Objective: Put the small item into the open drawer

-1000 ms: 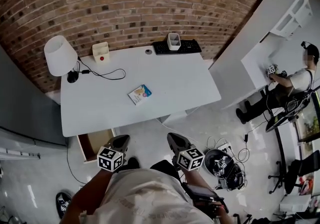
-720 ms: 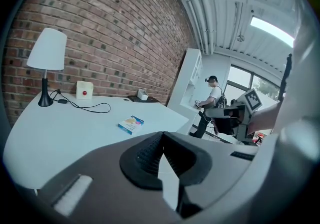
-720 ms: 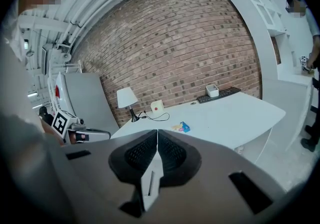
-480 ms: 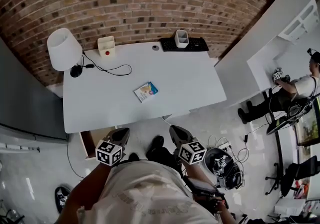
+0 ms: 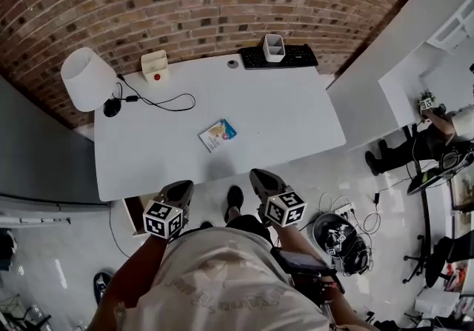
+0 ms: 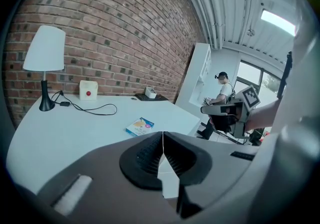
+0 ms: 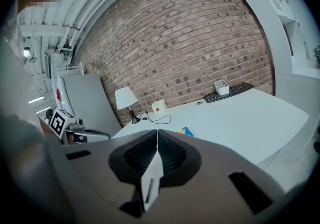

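One lamp (image 5: 83, 78) is seen at the far left corner of the table (image 5: 281, 115), with one cable (image 5: 159, 105) trailed rightward from its foot. One white box with a red dot (image 5: 153, 64) is set near the back edge.

Below the table's near left edge, one drawer (image 5: 135, 212) is seen pulled open; its inside is partly hidden by the left tongs (image 5: 181, 187). These tongs are held just short of the near edge, with jaws pressed together and empty.

One small packet (image 5: 217, 135), the task's item, is laid flat at mid table, somewhat nearer the front edge. Bare table is left all round it, and it is well apart from both tongs.

The right tongs (image 5: 257, 175) are likewise held at the near edge, with jaws met and empty.

One keyboard (image 5: 280, 56) is found at the back right edge, with one white holder (image 5: 275, 44) on it. Open floor is seen right of the table.
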`<move>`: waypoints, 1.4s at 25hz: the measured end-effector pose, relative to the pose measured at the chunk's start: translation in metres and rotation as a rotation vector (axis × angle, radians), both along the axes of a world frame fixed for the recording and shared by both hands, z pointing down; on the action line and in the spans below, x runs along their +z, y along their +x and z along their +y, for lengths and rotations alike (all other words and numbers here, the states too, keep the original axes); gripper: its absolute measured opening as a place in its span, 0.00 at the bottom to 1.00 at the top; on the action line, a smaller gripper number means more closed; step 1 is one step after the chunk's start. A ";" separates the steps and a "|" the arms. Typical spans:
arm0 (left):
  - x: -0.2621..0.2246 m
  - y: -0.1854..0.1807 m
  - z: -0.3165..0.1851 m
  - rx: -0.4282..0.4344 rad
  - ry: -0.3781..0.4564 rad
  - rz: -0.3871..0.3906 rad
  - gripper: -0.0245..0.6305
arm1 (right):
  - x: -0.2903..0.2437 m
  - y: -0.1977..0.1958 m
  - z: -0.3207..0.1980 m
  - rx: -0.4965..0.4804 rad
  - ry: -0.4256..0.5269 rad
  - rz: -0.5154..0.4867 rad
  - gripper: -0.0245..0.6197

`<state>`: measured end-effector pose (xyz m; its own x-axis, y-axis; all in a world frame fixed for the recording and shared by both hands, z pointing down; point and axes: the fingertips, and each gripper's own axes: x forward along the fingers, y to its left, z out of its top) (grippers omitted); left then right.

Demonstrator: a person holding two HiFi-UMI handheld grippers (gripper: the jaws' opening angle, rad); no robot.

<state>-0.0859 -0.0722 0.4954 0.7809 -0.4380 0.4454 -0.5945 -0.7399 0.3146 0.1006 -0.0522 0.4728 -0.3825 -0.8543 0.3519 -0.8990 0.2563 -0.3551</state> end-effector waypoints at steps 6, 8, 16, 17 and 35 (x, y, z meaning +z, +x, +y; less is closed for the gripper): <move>0.006 0.027 -0.026 -0.009 -0.009 -0.023 0.05 | 0.003 0.026 -0.030 -0.017 -0.001 -0.009 0.05; 0.010 0.035 -0.035 -0.013 -0.008 -0.042 0.05 | 0.004 0.034 -0.038 -0.018 -0.001 -0.012 0.05; 0.017 0.070 -0.068 -0.013 -0.003 -0.097 0.05 | 0.007 0.066 -0.065 -0.047 -0.007 -0.018 0.05; 0.018 0.075 -0.072 -0.012 -0.001 -0.102 0.05 | 0.008 0.070 -0.070 -0.051 -0.007 -0.020 0.05; 0.045 0.121 -0.111 -0.029 -0.031 -0.229 0.05 | 0.030 0.104 -0.130 -0.177 -0.044 -0.062 0.05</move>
